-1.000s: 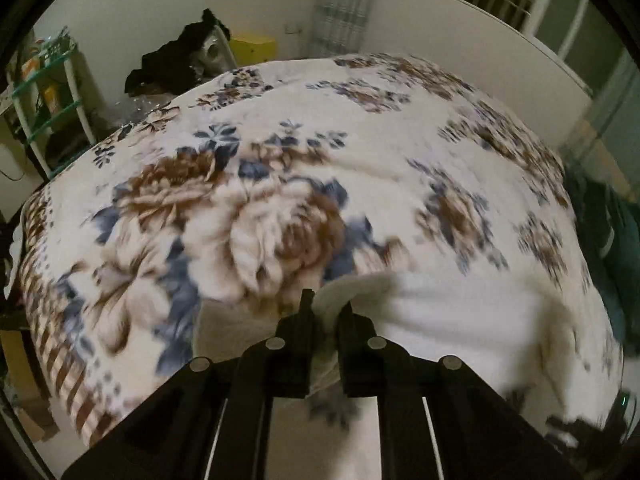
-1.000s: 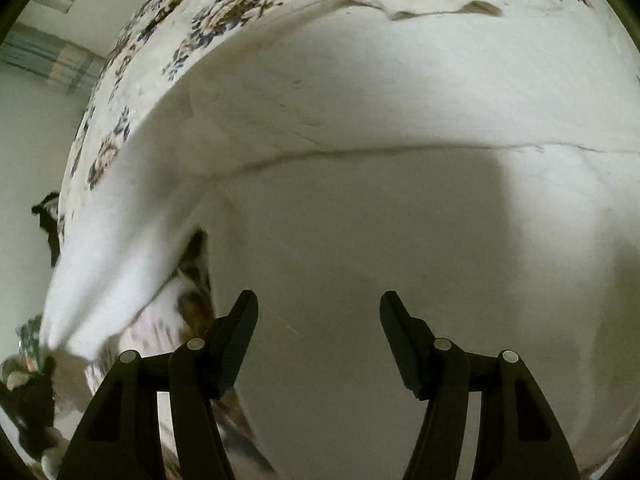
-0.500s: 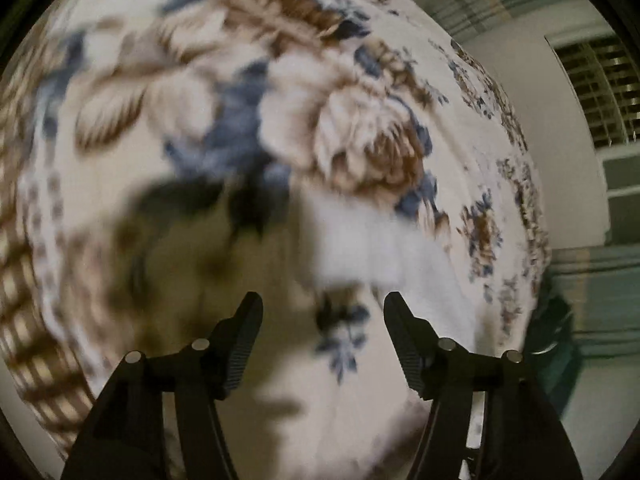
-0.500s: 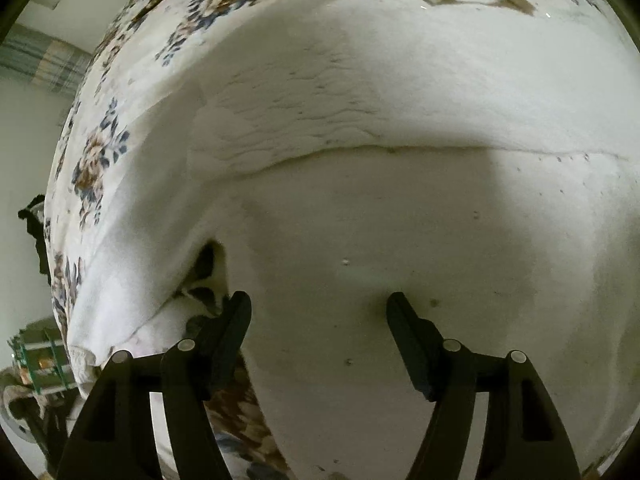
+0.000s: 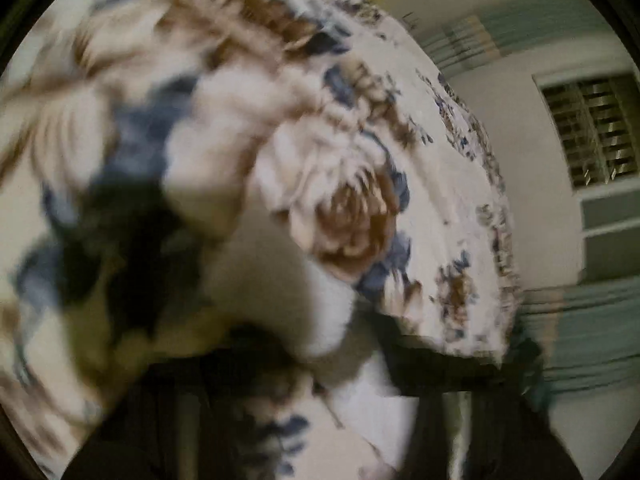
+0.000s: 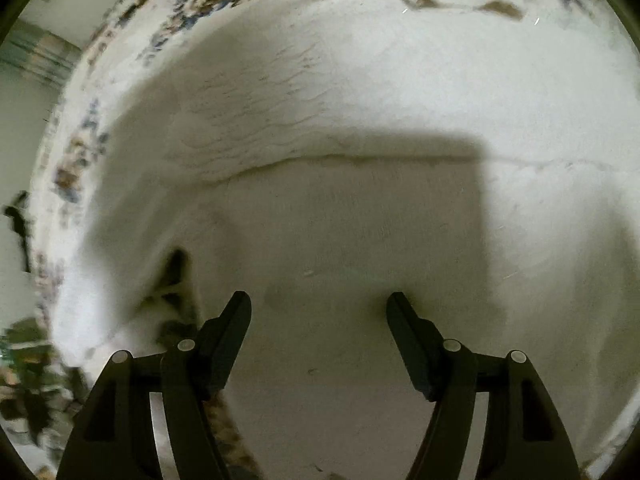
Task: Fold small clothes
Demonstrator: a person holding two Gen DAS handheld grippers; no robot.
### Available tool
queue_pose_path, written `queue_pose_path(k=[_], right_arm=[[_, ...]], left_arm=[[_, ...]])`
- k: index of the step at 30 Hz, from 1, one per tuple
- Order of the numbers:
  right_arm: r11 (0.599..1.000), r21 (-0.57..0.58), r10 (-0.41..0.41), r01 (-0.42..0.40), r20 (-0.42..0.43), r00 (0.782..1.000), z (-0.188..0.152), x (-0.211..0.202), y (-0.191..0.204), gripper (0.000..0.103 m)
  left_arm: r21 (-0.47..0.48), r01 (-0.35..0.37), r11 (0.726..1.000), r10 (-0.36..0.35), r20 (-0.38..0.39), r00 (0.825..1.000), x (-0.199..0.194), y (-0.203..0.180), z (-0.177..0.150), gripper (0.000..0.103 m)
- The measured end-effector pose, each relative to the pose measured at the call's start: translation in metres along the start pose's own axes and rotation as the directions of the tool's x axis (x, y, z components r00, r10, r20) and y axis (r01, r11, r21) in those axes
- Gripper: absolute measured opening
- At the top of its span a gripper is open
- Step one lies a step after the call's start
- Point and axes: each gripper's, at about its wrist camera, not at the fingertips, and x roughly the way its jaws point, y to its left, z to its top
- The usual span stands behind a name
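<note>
The right hand-held gripper (image 6: 319,312) hangs with jaws spread, empty, just above a white garment (image 6: 360,120) lying on the floral bed (image 6: 80,168). The left hand-held gripper (image 5: 320,412), heavily blurred, is closing beside white cloth.

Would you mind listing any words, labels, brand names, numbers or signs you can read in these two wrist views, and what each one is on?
None can be read.
White garment: plain, no label or print showing.
Floral bedspread: flower pattern only, heavily blurred in the left view.
Window grille and wall: no signs.
Cluttered shelf at the edge: too small and blurred to tell.
</note>
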Motion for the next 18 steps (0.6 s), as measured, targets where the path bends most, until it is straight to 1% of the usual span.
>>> queue_pose_path(k=[1,2,3,4,5,7,10,11,13,15,17,18], right_arm=[[0.998,-0.016,-0.067,0.067,0.010,0.998,0.002,-0.001,0.000,0.072],[0.984,-0.037,-0.173,0.175,0.040,0.984,0.005,-0.005,-0.001,0.074],[0.964,-0.051,-0.256,0.259,0.072,0.964,0.009,-0.008,-0.003,0.086],[0.950,-0.057,-0.301,0.307,0.091,0.949,0.013,-0.009,-0.007,0.092],[0.940,-0.057,-0.330,0.337,0.105,0.938,0.017,-0.011,-0.012,0.101],[0.924,-0.048,-0.371,0.379,0.120,0.921,0.027,-0.014,-0.027,0.102],[0.918,-0.023,-0.389,0.395,0.139,0.911,0.040,-0.022,-0.052,0.102],[0.920,-0.017,-0.386,0.392,0.139,0.912,0.044,-0.024,-0.059,0.102],[0.934,0.007,-0.354,0.357,0.140,0.925,0.056,-0.029,-0.078,0.102],[0.948,0.038,-0.317,0.315,0.150,0.937,0.068,-0.035,-0.092,0.102],[0.965,0.075,-0.260,0.251,0.157,0.953,0.077,-0.045,-0.116,0.102],[0.968,0.096,-0.244,0.231,0.154,0.958,0.081,-0.050,-0.131,0.102]], left_arm=[[0.039,-0.031,0.999,0.030,0.011,0.999,-0.001,-0.007,0.003,0.011],[0.073,-0.051,0.996,0.048,0.033,0.998,-0.005,-0.014,0.005,0.011],[0.114,-0.066,0.991,0.060,0.055,0.997,-0.010,-0.023,0.006,0.010],[0.161,-0.089,0.983,0.079,0.070,0.994,-0.016,-0.032,0.006,0.010],[0.204,-0.104,0.973,0.089,0.083,0.993,-0.020,-0.042,0.004,0.010],[0.311,-0.133,0.941,0.101,0.118,0.988,-0.030,-0.071,-0.002,0.010],[0.421,-0.140,0.896,0.086,0.146,0.986,-0.038,-0.113,-0.014,0.010],[0.455,-0.140,0.879,0.079,0.150,0.985,-0.040,-0.128,-0.020,0.010],[0.532,-0.115,0.839,0.048,0.139,0.989,-0.042,-0.165,-0.039,0.010],[0.615,-0.080,0.785,0.017,0.108,0.994,-0.038,-0.204,-0.070,0.010],[0.680,-0.045,0.732,0.004,0.061,0.998,-0.030,-0.238,-0.103,0.010],[0.717,-0.013,0.697,-0.001,0.019,1.000,-0.021,-0.260,-0.131,0.010]])
